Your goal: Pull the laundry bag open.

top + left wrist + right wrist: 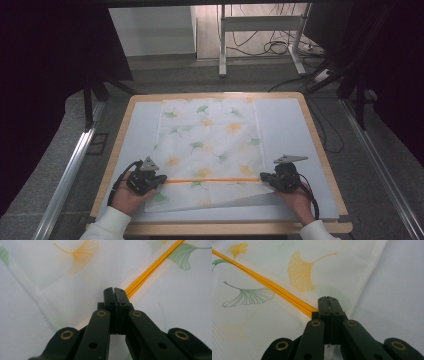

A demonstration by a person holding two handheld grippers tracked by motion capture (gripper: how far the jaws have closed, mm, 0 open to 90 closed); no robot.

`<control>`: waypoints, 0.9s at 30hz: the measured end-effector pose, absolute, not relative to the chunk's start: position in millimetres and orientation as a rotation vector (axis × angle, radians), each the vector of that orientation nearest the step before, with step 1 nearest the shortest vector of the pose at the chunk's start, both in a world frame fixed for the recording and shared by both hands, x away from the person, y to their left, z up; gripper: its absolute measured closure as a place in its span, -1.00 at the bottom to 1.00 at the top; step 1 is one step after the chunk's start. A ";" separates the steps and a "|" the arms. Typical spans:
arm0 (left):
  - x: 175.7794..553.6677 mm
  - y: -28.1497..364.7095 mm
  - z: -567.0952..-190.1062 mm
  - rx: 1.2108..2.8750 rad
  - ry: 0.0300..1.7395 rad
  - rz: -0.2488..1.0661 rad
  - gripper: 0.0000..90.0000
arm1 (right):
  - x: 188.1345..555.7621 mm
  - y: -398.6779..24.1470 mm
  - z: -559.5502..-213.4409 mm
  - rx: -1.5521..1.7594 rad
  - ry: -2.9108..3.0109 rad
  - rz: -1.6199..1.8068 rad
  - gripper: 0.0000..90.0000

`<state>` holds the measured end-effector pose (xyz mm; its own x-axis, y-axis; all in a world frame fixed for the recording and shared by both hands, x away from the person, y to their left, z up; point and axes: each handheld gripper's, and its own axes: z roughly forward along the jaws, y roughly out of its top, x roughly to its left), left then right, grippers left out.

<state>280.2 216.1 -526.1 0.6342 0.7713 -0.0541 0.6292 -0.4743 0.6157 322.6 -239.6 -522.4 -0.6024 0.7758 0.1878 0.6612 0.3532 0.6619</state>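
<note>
The left gripper (159, 180), jaws pressed together at the left end of the orange strip (212, 180), and the right gripper (264, 178), jaws likewise closed at its right end, seem to pinch the near part of the ginkgo-leaf cloth (207, 145), which lies flat along the middle of the pale mat (285, 125) on the wooden table (320, 150). To fold it cleanly, I would lift both ends level and together, keeping the strip taut so the fabric does not sag or skew. No brand, label or writing can be read anywhere.
</note>
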 end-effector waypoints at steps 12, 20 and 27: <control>274.3 236.2 -526.7 2.232 1.145 0.332 1.00 | 322.4 -239.6 -522.3 1.312 2.450 1.080 1.00; 272.2 246.2 -526.8 2.210 1.163 0.322 1.00 | 322.5 -240.0 -522.5 1.312 2.450 1.084 1.00; 268.9 251.6 -526.9 2.183 1.170 0.313 1.00 | 322.6 -240.3 -522.5 1.317 2.449 1.086 1.00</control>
